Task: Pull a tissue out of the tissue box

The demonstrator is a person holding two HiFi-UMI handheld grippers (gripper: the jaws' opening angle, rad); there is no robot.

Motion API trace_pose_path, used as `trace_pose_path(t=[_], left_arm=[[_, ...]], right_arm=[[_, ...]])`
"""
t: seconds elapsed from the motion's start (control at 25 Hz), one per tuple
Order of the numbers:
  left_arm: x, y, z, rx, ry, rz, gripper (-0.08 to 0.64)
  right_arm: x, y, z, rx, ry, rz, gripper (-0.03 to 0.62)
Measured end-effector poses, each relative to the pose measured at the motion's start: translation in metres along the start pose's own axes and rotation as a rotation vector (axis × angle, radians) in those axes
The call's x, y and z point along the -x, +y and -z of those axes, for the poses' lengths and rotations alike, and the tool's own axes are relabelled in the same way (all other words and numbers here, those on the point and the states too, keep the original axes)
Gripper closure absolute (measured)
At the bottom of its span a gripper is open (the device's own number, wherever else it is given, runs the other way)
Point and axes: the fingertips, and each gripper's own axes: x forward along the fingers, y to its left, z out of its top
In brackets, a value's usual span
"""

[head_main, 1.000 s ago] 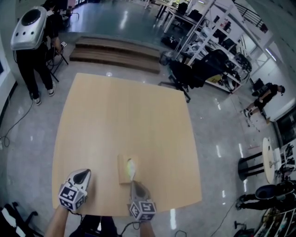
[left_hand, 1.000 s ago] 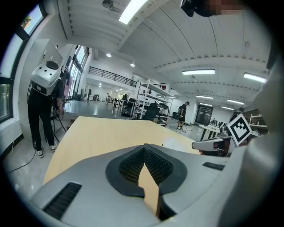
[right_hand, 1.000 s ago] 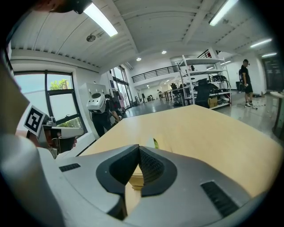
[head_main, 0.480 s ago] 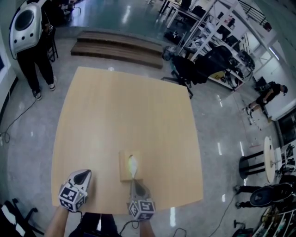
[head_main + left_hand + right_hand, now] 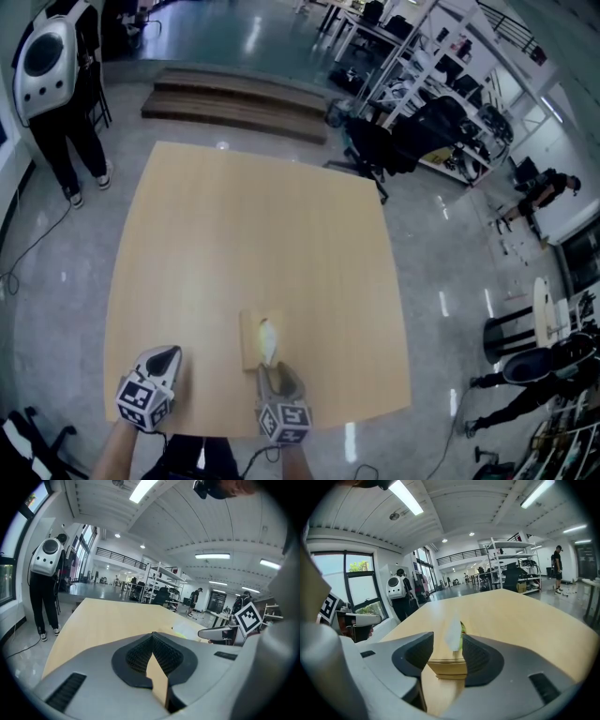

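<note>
A pale wooden table spreads before me; beyond its far edge lie low wooden steps, a black office chair to their right, a person with a white backpack standing far left

Tissue box on table

We find the table open on all sides; only the tissue box stands just ahead of the right gripper.
</note>
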Motion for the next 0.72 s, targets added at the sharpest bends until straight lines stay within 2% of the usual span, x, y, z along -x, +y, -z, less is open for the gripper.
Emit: trace_pose_path(t=[0.36, 0.4, 0.56, 0.72], left_arm=[[-0.0034, 0.0038, -0.0014, 0.003, 0.005, -0.001, 0.552], [-0.0037, 0.0047, -0.0017, 0.004, 0.005, -0.002, 0.552], [-0.0026, 0.0075, -0.0044, 0.007, 0.002, -0.002, 0.552], [-0.0046, 0.0088, -0.0065, 0.006, 0.0, -0.002, 0.552]], right_arm=[[-0.0078, -0.0034, -0.0005, 0.017, 0.019, 0.026, 0.404], [-0.0081, -0.0046, -0.0007, 0.021, 0.02, 0.037, 0.419], [-0.0068, -0.0083, -0.0016, 0.035, 0.025, 0.088, 0.543], [-0.0082, -0.0079, -0.0017, 0.03, 0.03, 0.084, 0.58]])
